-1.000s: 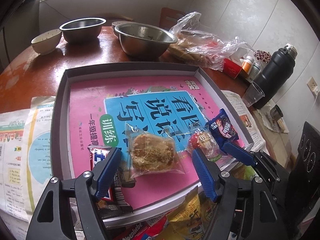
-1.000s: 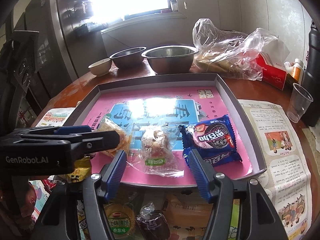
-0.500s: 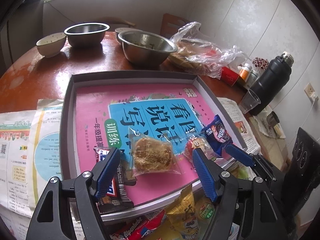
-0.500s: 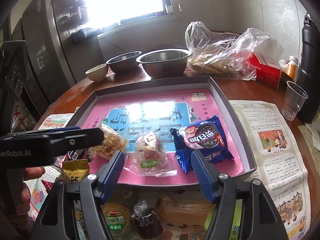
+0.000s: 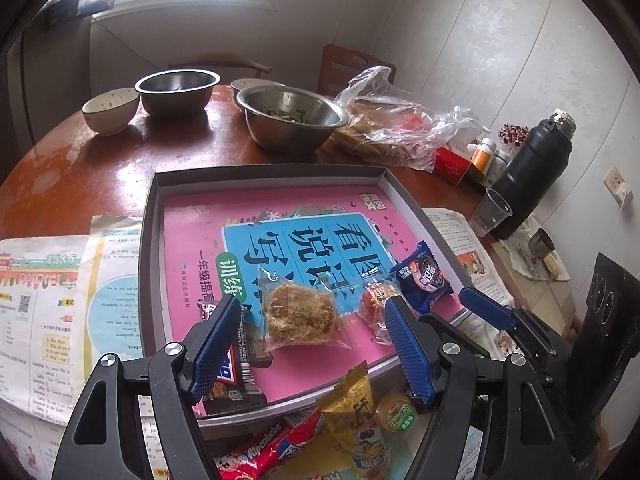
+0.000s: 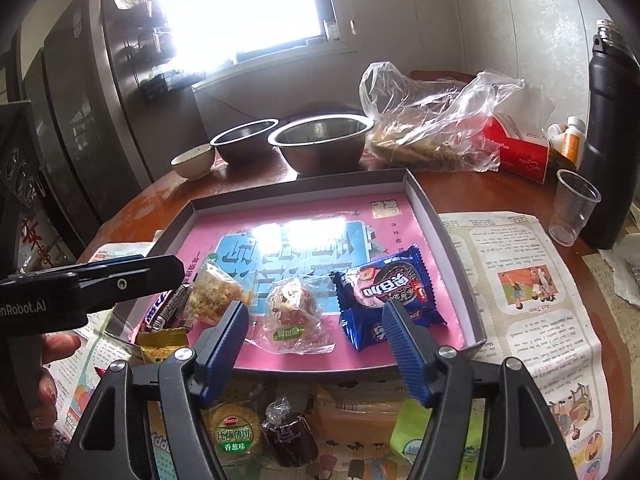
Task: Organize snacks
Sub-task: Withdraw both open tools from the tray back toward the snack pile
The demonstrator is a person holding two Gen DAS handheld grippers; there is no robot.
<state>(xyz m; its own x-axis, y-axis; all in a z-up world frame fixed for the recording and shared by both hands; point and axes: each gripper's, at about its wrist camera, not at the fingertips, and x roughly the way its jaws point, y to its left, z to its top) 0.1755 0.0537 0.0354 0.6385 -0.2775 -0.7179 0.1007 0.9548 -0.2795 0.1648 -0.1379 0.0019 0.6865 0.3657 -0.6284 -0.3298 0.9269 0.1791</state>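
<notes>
Both claws have drawn back from the tray, empty; left claw gapes wide, right claw has just been opening. Bowls, a flask crowd the tabletop beyond.

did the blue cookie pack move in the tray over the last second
No. In the right wrist view the blue cookie pack lies at the same spot by the tray's right wall, beside the red snack. Only the camera pulled back.
</notes>
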